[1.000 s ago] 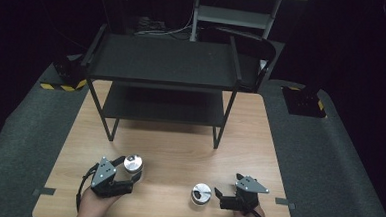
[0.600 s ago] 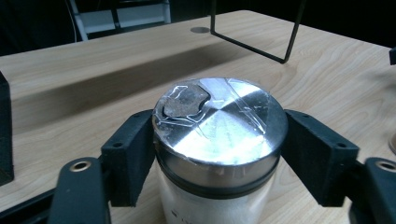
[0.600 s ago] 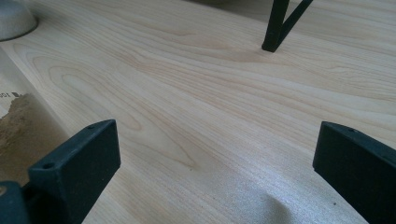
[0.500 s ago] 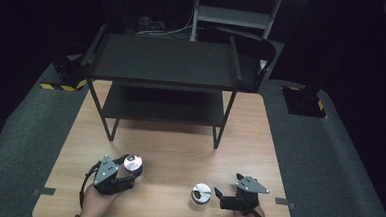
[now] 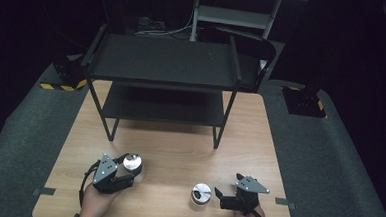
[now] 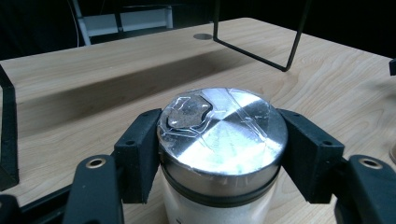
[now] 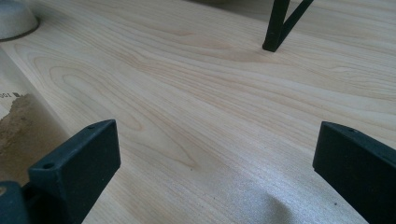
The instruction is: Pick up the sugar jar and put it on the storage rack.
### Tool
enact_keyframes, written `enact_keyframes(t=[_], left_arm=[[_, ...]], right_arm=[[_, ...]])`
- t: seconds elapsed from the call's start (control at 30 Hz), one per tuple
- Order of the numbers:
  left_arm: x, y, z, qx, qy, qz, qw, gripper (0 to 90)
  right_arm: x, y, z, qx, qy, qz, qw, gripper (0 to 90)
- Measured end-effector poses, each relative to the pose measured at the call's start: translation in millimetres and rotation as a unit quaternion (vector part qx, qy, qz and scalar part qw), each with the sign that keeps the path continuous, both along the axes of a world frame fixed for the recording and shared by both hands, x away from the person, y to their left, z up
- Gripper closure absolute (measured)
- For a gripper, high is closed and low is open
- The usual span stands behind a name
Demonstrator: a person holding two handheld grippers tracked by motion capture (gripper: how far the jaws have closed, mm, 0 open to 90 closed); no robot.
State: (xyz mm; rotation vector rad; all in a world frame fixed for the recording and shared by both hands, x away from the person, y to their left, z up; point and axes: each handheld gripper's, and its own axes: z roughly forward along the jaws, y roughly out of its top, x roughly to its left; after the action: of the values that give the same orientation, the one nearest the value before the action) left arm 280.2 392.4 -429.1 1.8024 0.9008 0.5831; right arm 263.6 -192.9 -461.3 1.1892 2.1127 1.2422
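So the left gripper (image 5: 125,171) has just been closing its jaws and they're now clamped on the lid of the left jar (image 6: 222,140), one pad on each side of that shiny metal cap. The jar stands upright on the table (image 5: 178,153) near the front left, long axis straight up, with white grainy stuff inside the glass, salt or sugar maybe, can't tell. A second jar (image 5: 201,193) sits front centre, just to the left of the right gripper (image 5: 218,199), which points at it with jaws spread wide and nothing between them; in the right gripper view it's bare wood between the pads. I can't make out what's in that one. The black shelf rack (image 5: 163,62) is farther back, well apart from both jars, both tiers empty as far as I can see. My guess is the left jar gets lifted next, straight up, since the grip sits high on the lid.
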Motion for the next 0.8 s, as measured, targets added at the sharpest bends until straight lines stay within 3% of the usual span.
enact_keyframes(t=[0.4,0.8], left_arm=[[-6.3,4.9,10.2,-0.005,-0.019,-0.003,0.9998,34.7],[-16.1,10.5,31.0,-0.017,-0.044,-0.007,0.9988,34.7]], right_arm=[[0.3,-0.2,0.0,0.001,0.001,0.0,1.0,0.6],[1.2,0.2,0.8,-0.002,0.003,0.003,1.0,0.6]])
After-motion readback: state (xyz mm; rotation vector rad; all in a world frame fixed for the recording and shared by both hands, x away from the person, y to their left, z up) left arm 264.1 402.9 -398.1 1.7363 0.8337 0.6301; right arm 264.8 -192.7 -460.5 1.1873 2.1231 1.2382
